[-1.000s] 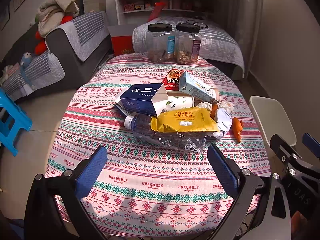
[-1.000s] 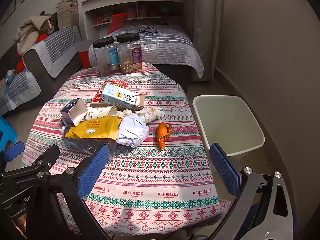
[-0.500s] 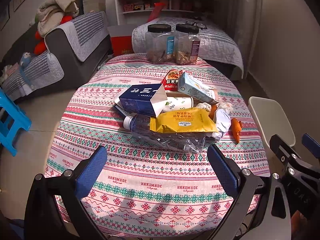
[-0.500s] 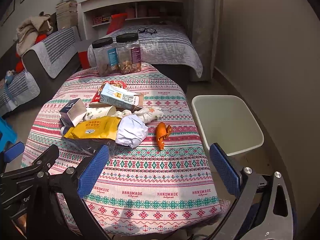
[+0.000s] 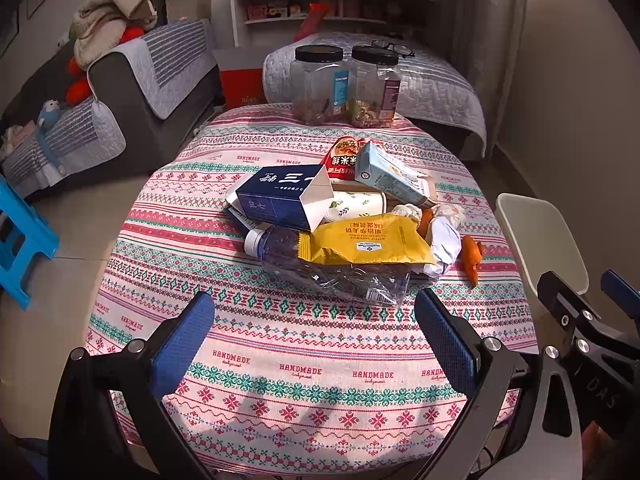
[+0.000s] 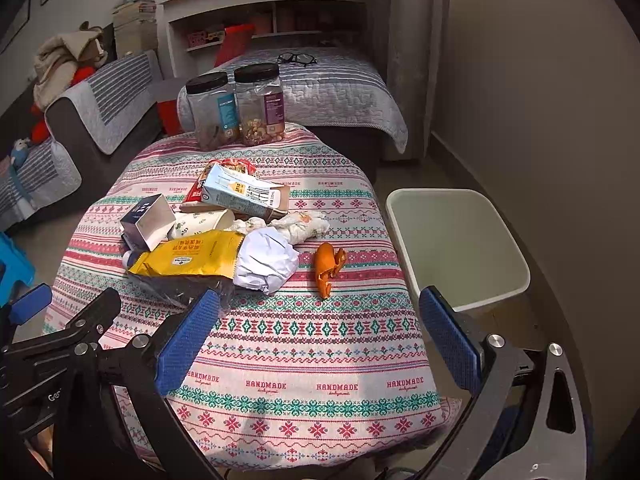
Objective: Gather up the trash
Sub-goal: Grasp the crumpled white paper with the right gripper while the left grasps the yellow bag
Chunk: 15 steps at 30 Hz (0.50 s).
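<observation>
A heap of trash lies mid-table: a yellow snack bag over a crushed clear bottle, a dark blue box, a light blue carton, a paper cup, crumpled white paper and orange peel. A white bin stands on the floor right of the table. My left gripper is open and empty, held above the near table edge in front of the bottle. My right gripper is open and empty, near the peel and paper.
Two clear jars with black lids stand at the table's far edge. The patterned tablecloth covers the round table. A sofa and blue stool are left; a bed and shelf are behind.
Both grippers have drifted slightly forward towards the heap; the trash lies as before. Both stay open.
</observation>
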{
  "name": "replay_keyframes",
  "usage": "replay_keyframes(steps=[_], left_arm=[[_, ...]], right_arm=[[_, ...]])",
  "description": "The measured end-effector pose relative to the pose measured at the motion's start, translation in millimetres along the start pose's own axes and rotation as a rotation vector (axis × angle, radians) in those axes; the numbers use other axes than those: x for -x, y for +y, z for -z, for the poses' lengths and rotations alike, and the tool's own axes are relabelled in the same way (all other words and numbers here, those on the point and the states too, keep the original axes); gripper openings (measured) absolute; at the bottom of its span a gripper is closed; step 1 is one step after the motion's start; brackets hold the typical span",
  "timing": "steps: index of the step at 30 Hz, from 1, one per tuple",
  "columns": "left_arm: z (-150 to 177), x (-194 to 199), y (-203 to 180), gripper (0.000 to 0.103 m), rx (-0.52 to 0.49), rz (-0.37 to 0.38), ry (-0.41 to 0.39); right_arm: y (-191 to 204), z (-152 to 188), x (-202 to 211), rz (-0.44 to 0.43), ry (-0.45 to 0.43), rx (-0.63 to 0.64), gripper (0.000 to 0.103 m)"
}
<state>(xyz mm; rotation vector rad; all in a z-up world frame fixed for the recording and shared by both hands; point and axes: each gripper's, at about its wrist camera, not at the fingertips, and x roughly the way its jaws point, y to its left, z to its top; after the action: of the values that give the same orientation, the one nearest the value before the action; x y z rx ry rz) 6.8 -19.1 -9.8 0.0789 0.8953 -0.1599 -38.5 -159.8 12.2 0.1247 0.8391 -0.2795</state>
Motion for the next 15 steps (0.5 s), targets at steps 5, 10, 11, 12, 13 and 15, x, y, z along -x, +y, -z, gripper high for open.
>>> replay_keyframes(steps=[5, 10, 11, 12, 13, 15], left_arm=[[-7, -2, 4, 0.097, -0.035, 0.015, 0.008], [-42, -8, 32, 0.096, -0.04, -0.026, 0.007], [-49, -14, 39, 0.096, -0.017, 0.014, 0.032], [-56, -21, 45, 0.096, 0.014, 0.055, 0.056], [-62, -29, 51, 0.096, 0.045, 0.079, 0.076], [-67, -45, 56, 0.096, 0.077, 0.104, 0.116]], right_arm=[[3, -5, -3, -0.013, 0.009, 0.037, 0.096], [-23, -37, -23, -0.049, 0.044, 0.026, 0.096], [-30, -45, -32, -0.07, 0.066, 0.013, 0.096], [-36, -52, -42, -0.091, 0.091, 0.0, 0.096], [-41, -59, -53, -0.107, 0.112, -0.008, 0.096], [-47, -72, -75, -0.139, 0.16, -0.015, 0.096]])
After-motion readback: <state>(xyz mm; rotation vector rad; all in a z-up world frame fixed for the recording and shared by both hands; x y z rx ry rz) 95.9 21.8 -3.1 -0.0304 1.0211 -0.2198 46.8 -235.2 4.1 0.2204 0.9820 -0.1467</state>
